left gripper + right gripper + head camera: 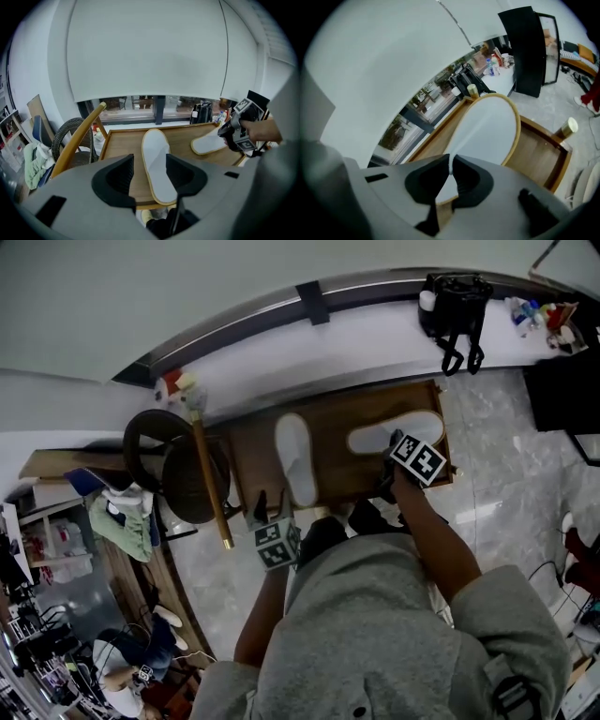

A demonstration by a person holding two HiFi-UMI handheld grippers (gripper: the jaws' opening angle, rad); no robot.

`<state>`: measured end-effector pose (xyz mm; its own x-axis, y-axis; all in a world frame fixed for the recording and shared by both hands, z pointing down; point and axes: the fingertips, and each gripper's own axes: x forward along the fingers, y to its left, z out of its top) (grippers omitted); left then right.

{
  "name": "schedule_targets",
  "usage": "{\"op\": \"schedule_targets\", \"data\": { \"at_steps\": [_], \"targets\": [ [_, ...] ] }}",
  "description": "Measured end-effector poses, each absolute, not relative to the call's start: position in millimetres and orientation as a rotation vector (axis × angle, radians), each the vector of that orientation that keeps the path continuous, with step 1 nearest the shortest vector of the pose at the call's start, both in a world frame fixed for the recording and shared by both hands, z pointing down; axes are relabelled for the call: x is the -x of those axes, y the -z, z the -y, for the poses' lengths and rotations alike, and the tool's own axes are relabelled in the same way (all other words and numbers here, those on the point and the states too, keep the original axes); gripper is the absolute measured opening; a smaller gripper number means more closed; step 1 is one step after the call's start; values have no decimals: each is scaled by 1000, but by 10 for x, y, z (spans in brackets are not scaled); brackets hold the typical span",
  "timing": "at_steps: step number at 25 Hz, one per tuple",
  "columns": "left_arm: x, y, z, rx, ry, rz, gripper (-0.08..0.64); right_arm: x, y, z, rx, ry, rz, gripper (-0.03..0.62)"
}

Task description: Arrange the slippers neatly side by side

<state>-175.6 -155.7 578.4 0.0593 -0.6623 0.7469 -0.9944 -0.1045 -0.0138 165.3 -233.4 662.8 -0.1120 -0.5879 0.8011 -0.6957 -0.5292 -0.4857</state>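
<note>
Right tongs [451, 165] cover the slipper's [487, 126] near end.

**Your two arms are forward, and the right one reaches farther out than the left.**
Your left gripper [150, 167] points forward, low and close to your body, with its jaws wide apart. The heel end of one slipper [156, 164] shows in the gap and the jaws do not press on it. Your bare left forearm [258, 620] rises almost straight to it. Your right forearm [441, 540] stretches forward and slants to the left, and your right gripper [451, 171] has its jaws closed together on the thin white edge of the other slipper [487, 126].
</note>
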Motion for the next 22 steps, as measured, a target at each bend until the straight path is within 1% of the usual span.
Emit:
{"op": "schedule_targets", "data": {
  "at_steps": [4, 9, 16, 22],
  "targets": [
    [1645, -5835, 1538, -1829, -797, 1630, 215, -1552, -6402, 2345, -1873, -1657, 1600, 38],
    [1479, -5880, 1588, -1860, -768, 1594, 216, -1354, -6108, 2339, -1663, -1482, 1763, 38],
    [1561, -5961, 1555, -1829, -707, 1602, 215, -908, -5729, 2180, -1445, -1475, 1866, 38],
    [1619, -5951, 1470, -1790, -655, 1625, 216, -560, -5787, 2048, -1240, -1371, 1880, 38]
  ]
}}
